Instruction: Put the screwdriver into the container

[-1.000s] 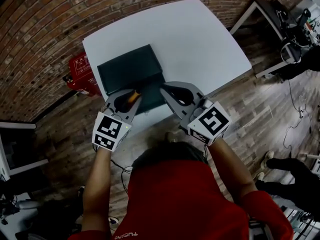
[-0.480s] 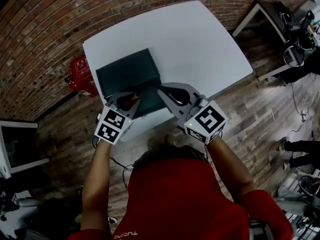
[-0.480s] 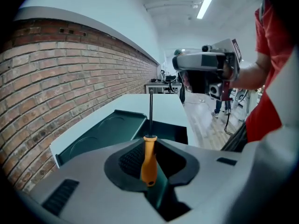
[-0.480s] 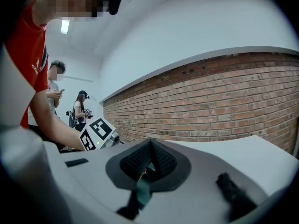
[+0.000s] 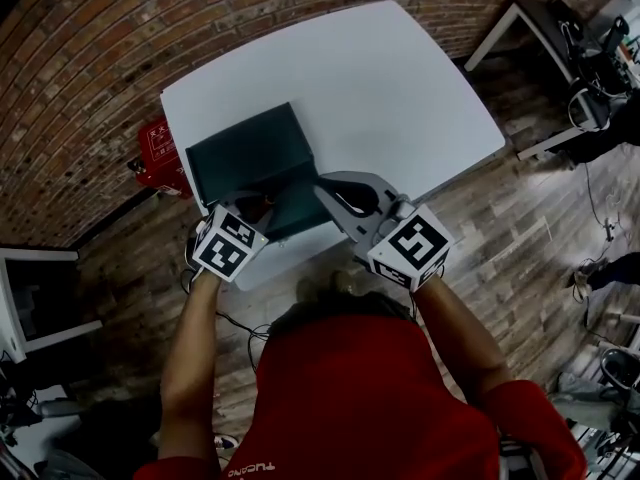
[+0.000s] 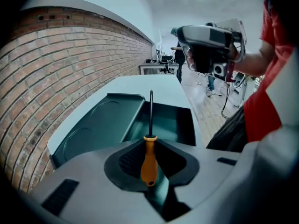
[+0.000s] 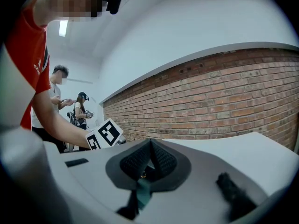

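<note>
Since a second ago, the left gripper (image 6: 149, 146) has drawn back toward the person. Its jaws clamp the orange-handled screwdriver with a thin dark steel shaft (image 6: 149, 158), which points ahead of them over the open dark green plastic container (image 6: 184, 125). Light and rigid, it would likely pivot in a loose hold, so the thick handle suits gripping. The right gripper (image 7: 148, 148) is pressed closed, empty. Print on the red box (image 5: 155, 146) is unreadable.
</note>
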